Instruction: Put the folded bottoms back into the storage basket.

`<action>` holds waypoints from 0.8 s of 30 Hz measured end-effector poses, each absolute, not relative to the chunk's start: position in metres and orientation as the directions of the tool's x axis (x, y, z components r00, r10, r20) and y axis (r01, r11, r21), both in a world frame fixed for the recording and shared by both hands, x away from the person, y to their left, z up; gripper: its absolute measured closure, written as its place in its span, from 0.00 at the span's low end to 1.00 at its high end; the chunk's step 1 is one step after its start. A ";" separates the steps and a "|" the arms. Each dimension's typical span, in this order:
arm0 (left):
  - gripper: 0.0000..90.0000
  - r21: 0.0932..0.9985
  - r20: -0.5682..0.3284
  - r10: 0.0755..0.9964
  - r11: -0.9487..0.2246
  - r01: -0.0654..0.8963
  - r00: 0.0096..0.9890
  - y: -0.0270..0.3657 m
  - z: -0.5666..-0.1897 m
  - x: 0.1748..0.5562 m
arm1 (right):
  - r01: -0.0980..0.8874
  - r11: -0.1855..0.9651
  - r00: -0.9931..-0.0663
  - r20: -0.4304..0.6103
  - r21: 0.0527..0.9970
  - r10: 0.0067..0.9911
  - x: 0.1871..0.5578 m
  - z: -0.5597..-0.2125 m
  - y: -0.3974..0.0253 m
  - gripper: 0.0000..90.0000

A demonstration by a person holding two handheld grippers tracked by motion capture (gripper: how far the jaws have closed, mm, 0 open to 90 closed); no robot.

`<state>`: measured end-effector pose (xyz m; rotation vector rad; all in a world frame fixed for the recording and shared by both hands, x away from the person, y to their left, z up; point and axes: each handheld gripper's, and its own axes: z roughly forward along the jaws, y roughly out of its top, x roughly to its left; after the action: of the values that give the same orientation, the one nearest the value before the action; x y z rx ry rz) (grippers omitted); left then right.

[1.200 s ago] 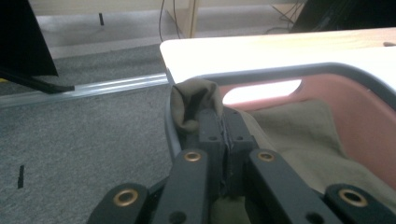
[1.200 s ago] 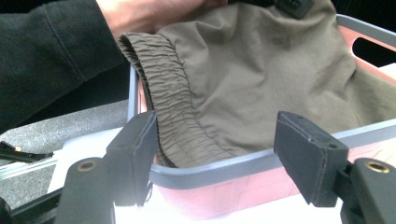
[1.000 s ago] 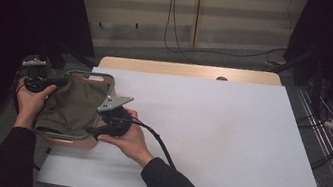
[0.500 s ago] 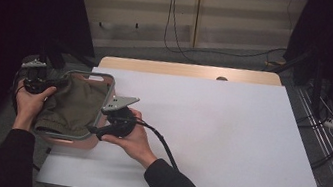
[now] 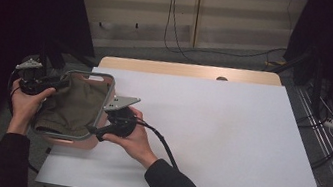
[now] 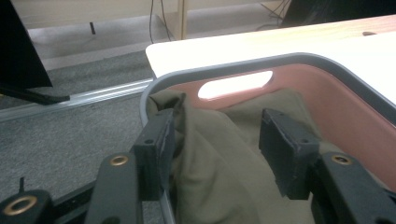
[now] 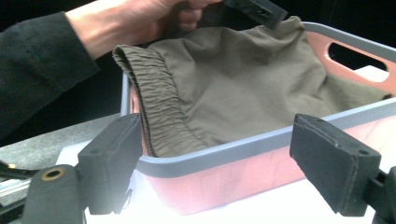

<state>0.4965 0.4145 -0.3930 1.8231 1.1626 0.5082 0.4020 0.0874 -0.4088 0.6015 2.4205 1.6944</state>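
A person at the left end of a white bench (image 5: 229, 134) works an olive-green garment (image 5: 74, 106) in a pink basket with a grey rim (image 5: 109, 95), which sits at the bench's left edge and partly overhangs it. Compared with a second ago, the left gripper (image 5: 57, 85) has drawn slightly outward and up at the basket's left rim, and the right gripper (image 5: 98, 131) has slid nearer along the rim's right side; the cloth now appears drawn up against the left rim, which suggests the garment is being lifted out rather than settled in. In the left gripper view, the fingers (image 6: 156, 149) stand part open with a fold of the garment (image 6: 219, 172) running up between them; whether they pinch it cannot be told. In the right gripper view, the right gripper (image 7: 224, 172) is spread wide and empty, straddling the basket (image 7: 261, 172) near its rim, with the elastic waistband (image 7: 154, 107) draped over the edge just beyond. The likely next step is a firm grip on that waistband.
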 end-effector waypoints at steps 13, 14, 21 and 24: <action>0.11 0.890 -0.078 0.893 -0.138 0.435 0.444 0.415 -0.384 0.482 | 0.245 0.296 -0.909 0.112 0.923 0.402 0.402 -0.410 0.089 0.14; 0.09 0.893 -0.080 0.893 -0.133 0.429 0.443 0.416 -0.384 0.480 | 0.243 0.297 -0.908 0.109 0.923 0.405 0.402 -0.410 0.089 0.13; 0.05 0.901 -0.086 0.880 -0.132 0.412 0.468 0.416 -0.381 0.467 | 0.234 0.293 -0.907 0.100 0.927 0.409 0.401 -0.409 0.088 0.07; 0.05 0.906 -0.067 0.877 -0.146 0.397 0.475 0.412 -0.378 0.458 | 0.237 0.285 -0.902 0.101 0.929 0.419 0.401 -0.409 0.087 0.06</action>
<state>0.4578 0.4116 -0.3779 1.7432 1.0897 0.6146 0.4008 0.0867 -0.4088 0.6144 2.3832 1.6786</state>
